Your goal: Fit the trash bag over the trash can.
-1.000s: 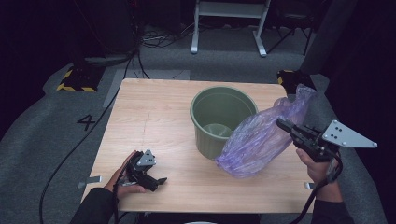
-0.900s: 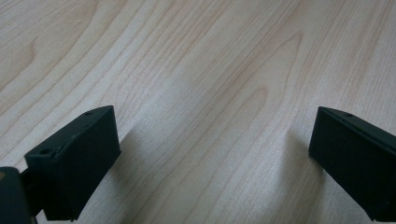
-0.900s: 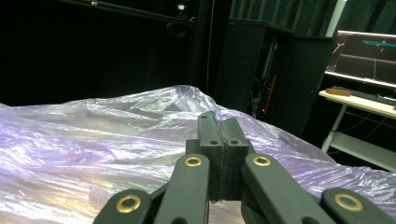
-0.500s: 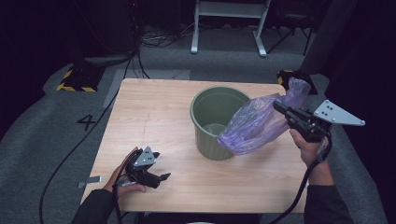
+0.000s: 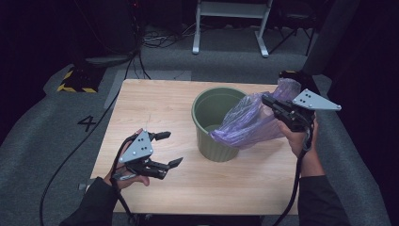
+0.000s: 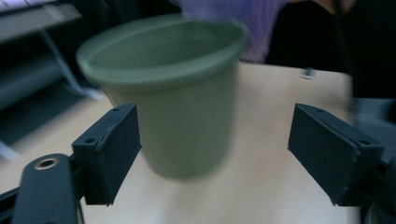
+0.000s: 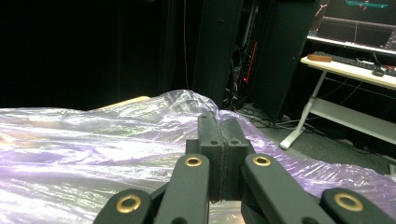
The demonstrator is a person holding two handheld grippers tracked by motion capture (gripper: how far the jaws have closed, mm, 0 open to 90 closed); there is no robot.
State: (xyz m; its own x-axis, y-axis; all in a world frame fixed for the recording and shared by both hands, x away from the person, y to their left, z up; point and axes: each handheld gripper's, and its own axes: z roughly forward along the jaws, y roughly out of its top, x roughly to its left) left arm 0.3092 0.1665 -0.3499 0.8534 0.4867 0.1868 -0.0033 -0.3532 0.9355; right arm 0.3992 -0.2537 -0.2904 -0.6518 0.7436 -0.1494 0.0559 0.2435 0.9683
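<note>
A green ribbed bin (image 5: pixel 214 123) stands upright on the wooden table (image 5: pixel 155 101), right of its middle. My right gripper (image 5: pixel 266 100) is shut on a crumpled purple plastic bag (image 5: pixel 251 121), held in the air; the bag's lower end droops over the bin's right rim. In the right gripper view the shut jaws (image 7: pixel 223 135) pinch the bag (image 7: pixel 93 154). My left gripper (image 5: pixel 170 149) hovers above the table's front left, open, its jaws having just closed a little with nothing between them. Its own view faces the bin (image 6: pixel 173 93) between the spread jaws (image 6: pixel 215 154), with the bag (image 6: pixel 233 14) above.
A white desk frame (image 5: pixel 230 21) stands on the floor behind the table. Cables (image 5: pixel 75 155) trail over the grey floor at the left, near a yellow-black striped block (image 5: pixel 75 80) and a painted "4" (image 5: pixel 88 123). A desk with a keyboard (image 7: pixel 345 58) stands at the right.
My right gripper has lifted the bag off the table and carried it left over the bin's rim. My left gripper has risen from the table and now points toward the bin.
</note>
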